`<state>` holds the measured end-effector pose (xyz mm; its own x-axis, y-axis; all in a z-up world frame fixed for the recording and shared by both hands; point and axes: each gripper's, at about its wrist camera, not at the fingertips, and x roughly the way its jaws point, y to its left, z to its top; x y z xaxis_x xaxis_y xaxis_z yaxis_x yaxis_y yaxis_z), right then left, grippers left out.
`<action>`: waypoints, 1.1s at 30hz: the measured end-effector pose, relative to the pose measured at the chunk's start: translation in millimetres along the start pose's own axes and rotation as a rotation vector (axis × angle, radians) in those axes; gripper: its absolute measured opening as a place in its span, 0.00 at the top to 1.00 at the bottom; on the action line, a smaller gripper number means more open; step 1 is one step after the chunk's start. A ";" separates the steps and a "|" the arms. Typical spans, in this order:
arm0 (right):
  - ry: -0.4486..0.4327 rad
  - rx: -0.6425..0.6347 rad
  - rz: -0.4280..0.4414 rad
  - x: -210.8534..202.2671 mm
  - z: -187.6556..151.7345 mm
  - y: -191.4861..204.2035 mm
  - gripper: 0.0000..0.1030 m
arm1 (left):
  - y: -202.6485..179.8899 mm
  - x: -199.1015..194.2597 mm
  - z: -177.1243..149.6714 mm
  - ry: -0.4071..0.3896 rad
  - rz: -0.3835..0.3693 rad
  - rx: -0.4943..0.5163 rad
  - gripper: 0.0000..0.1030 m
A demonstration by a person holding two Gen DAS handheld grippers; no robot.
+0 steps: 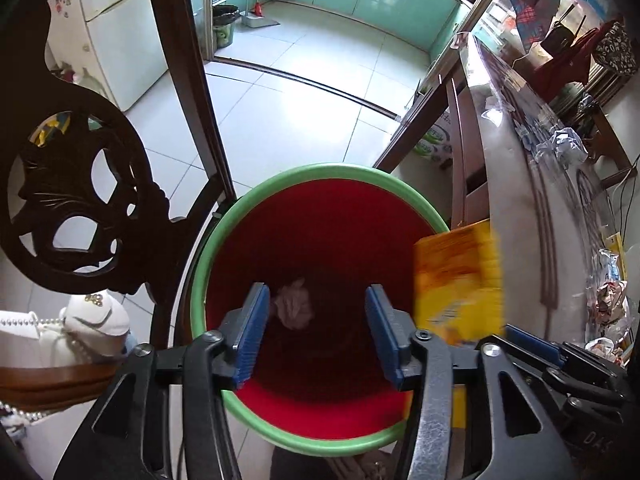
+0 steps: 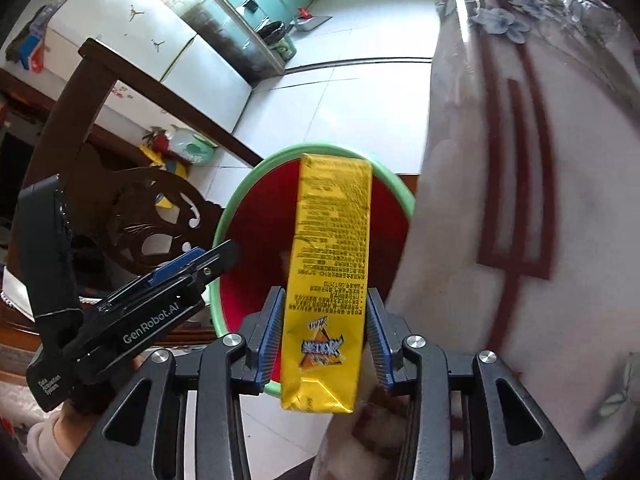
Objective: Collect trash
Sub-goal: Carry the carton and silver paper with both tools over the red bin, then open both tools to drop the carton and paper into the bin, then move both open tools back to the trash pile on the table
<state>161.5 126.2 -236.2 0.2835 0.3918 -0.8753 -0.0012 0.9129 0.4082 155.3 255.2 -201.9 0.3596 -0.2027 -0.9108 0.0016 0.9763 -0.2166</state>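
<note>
The task looked partly done. A crumpled wad [image 1: 294, 304] of pale paper or tissue already lay deep in the bin [image 1: 256, 204], at lower centre of the left wrist view. The yellow pack [image 2: 326, 280] was over the bin's mouth, at centre of the right wrist view, between the fingers of the right gripper [image 2: 325, 336]. The blue pads stood close at its sides, but whether they were pinching it or had just let go could not be told; the pack showed motion blur in the left view. The left gripper [image 1: 316, 332] was empty and spread wide above the bin.

More remained, it seemed: crumpled wrappers [image 1: 566, 146] lay on the table [image 1: 516, 208] at right of the left view, with further foil-like scraps [image 1: 608, 300] lower down near the right edge.

The bin was round, smooth plastic, with a pale green rim and a glossy red inside. The pack was a long, flat, crinkled bag of shiny film with dark print. The table wore a glossy clear cover over a flowered cloth. A dark carved wooden chair [image 1: 80, 200] stood at the left, just beside the bin.
</note>
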 end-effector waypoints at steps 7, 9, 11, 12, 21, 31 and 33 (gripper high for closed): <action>-0.066 0.006 0.001 -40.8 -2.6 -7.5 0.55 | -0.3 -12.8 0.8 -0.036 0.008 -0.024 0.35; -0.108 -0.006 0.015 -61.7 -5.7 -7.6 0.55 | -1.7 -19.3 0.3 -0.046 0.009 -0.027 0.35; -0.146 -0.028 0.013 -84.2 -11.7 -10.8 0.55 | -7.6 -29.9 -0.9 -0.066 0.011 -0.010 0.35; -0.168 -0.040 0.010 -98.1 -15.5 -12.5 0.55 | -11.2 -35.1 -1.6 -0.077 0.010 0.002 0.35; -0.319 -0.011 -0.111 -198.2 -58.8 -66.2 0.55 | -82.3 -67.8 -9.0 -0.152 -0.061 0.128 0.34; -0.338 0.114 -0.295 -289.2 -127.4 -196.7 0.55 | -197.6 -68.6 -44.8 -0.126 -0.146 0.259 0.33; -0.338 0.147 -0.345 -304.7 -141.3 -227.8 0.55 | -224.9 -64.4 -54.8 -0.104 -0.172 0.283 0.33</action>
<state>-60.1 -185.0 -99.1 0.5380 -0.0115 -0.8429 0.2757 0.9473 0.1631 80.6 44.6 -113.8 0.4250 -0.3714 -0.8255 0.3235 0.9140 -0.2446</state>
